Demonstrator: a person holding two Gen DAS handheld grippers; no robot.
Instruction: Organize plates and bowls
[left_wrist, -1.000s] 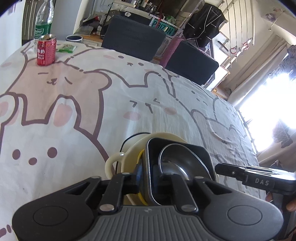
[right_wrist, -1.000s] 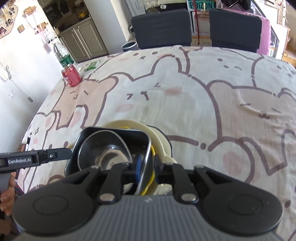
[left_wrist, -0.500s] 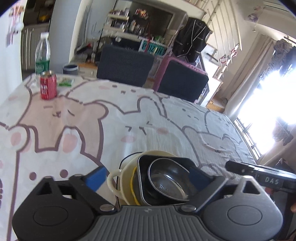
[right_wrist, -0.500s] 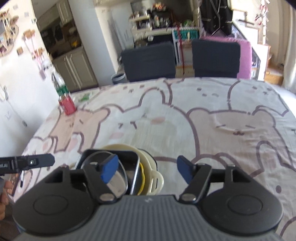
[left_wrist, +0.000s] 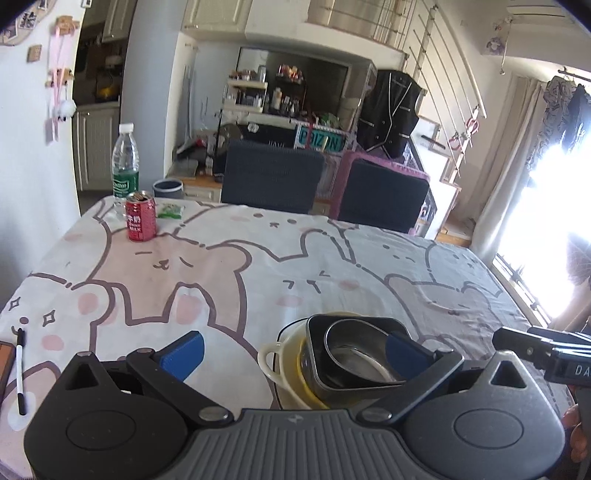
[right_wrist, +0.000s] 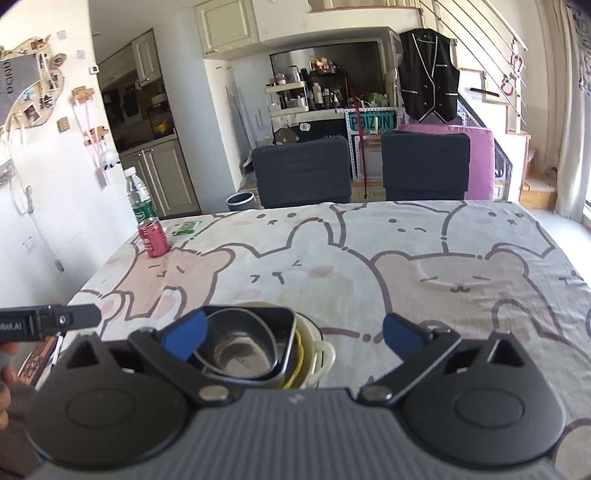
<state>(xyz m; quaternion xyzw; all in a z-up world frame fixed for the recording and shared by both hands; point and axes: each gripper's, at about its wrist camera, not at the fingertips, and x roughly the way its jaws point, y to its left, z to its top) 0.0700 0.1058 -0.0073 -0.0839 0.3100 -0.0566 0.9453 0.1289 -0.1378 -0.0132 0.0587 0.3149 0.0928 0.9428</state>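
A nested stack stands on the bunny-print tablecloth (left_wrist: 229, 280): a cream bowl with a handle (left_wrist: 275, 363), a yellow-rimmed dish inside it, then a dark square dish (left_wrist: 354, 323) with a steel bowl (left_wrist: 354, 354) in it. My left gripper (left_wrist: 295, 352) hangs open above and behind the stack, its blue pads (left_wrist: 184, 350) clear of every rim. From the other side, the stack (right_wrist: 243, 339) lies low and left under my right gripper (right_wrist: 293, 332). Its jaws are opening wide, and no pad presses on anything.
A red can (left_wrist: 140, 221), a water bottle (left_wrist: 125, 162) and a green packet (left_wrist: 170, 210) stand at the far left corner. A pen (left_wrist: 20, 369) lies at the near left edge. Two dark chairs (left_wrist: 273, 177) stand behind the table.
Both grippers were shut on opposite rims of the dark square dish. They have let go, spread wide, and drawn back and up. The stack stays on the cloth.
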